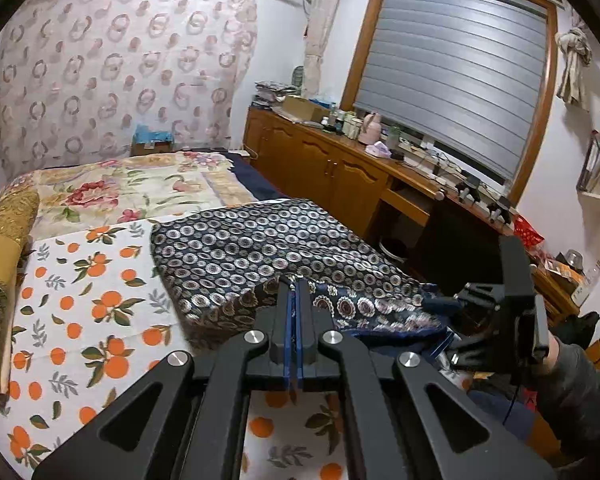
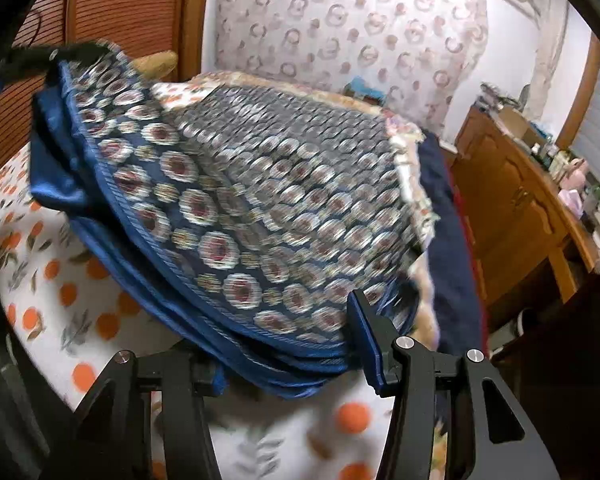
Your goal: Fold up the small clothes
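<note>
A dark blue garment with a round medallion print [image 1: 260,248] lies on the bed, its near edge lifted. My left gripper [image 1: 296,284] is shut on that near edge. In the right wrist view the same garment [image 2: 260,208] hangs blurred across the frame, held up at far left by the left gripper [image 2: 60,56]. My right gripper [image 2: 284,344] has its jaws wide apart; the cloth's hem drapes between them, and only the blue-padded right finger [image 2: 364,332] shows clearly. The right gripper also shows in the left wrist view [image 1: 440,304], beside the garment's right end.
The bed carries a white sheet with orange fruit print [image 1: 80,300] and a floral quilt [image 1: 132,188] behind. A mustard pillow [image 1: 0,260] lies at left. Wooden cabinets [image 1: 320,160] with clutter on top run along the right under a shuttered window [image 1: 452,72].
</note>
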Demonstrator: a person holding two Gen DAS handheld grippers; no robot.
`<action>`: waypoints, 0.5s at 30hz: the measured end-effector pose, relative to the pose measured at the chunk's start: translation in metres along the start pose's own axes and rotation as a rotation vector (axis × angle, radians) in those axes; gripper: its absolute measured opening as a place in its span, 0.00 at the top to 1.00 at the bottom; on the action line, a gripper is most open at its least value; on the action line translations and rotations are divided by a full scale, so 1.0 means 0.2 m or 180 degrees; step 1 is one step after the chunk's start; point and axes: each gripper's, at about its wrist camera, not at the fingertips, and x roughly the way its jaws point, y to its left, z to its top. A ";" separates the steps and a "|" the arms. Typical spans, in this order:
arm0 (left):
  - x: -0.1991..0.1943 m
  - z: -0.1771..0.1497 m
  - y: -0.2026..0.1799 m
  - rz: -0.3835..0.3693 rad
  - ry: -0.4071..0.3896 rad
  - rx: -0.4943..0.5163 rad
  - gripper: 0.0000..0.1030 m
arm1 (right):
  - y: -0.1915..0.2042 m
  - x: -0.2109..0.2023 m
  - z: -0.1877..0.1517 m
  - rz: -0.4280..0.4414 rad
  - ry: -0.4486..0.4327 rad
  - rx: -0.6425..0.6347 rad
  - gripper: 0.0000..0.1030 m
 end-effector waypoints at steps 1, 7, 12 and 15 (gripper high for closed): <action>0.00 0.01 0.02 0.0022 -0.0006 -0.0025 0.98 | -0.02 -0.01 0.03 0.0030 -0.0065 0.0001 0.78; 0.05 0.08 0.14 0.0203 -0.0040 -0.0058 0.98 | -0.08 0.00 0.26 0.0050 -0.0525 0.0032 0.96; 0.15 0.18 0.24 0.0409 -0.0045 -0.0042 0.98 | -0.16 0.11 0.49 0.0097 -0.0681 0.0049 0.96; 0.23 0.22 0.32 0.0496 -0.0013 -0.0042 0.98 | -0.21 0.24 0.63 0.0164 -0.0672 0.0092 0.96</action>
